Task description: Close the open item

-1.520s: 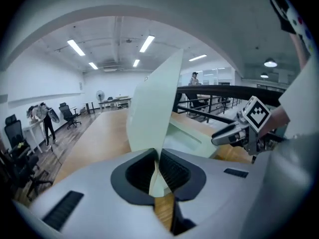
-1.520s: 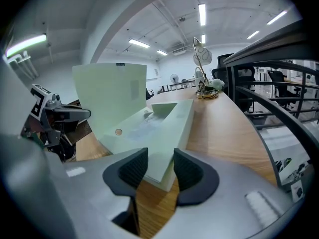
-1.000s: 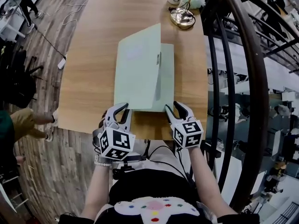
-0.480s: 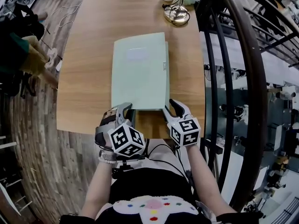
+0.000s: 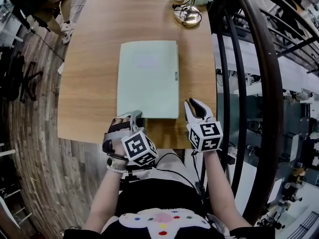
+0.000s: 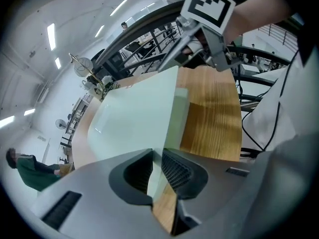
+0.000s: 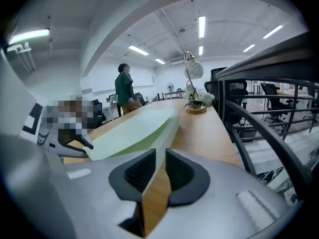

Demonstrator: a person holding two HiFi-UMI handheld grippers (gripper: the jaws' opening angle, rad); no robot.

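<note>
A pale green folder [image 5: 147, 78] lies flat and closed on the wooden table [image 5: 89, 83]. My left gripper [image 5: 133, 118] is at its near left corner. In the left gripper view the thin cover [image 6: 134, 118] runs between the pads of that gripper [image 6: 157, 171], whose jaws are opening. My right gripper [image 5: 195, 107] hovers just right of the folder's near right corner, apart from it. Its jaws are closing to a narrow gap, and only bare wood shows between them [image 7: 158, 171]. The folder [image 7: 129, 128] lies ahead and to its left.
A brass dish with a lamp stem [image 5: 188, 15] stands at the table's far right. A dark curved railing [image 5: 239, 83] runs along the table's right edge. A person in green [image 7: 124, 86] stands by the table's far left. The table's near edge is right under both grippers.
The folder's cover came down from raised to flat. The right gripper drew back to the right, off the near corner, and its jaws narrowed. The left gripper stayed at the near left corner.
</note>
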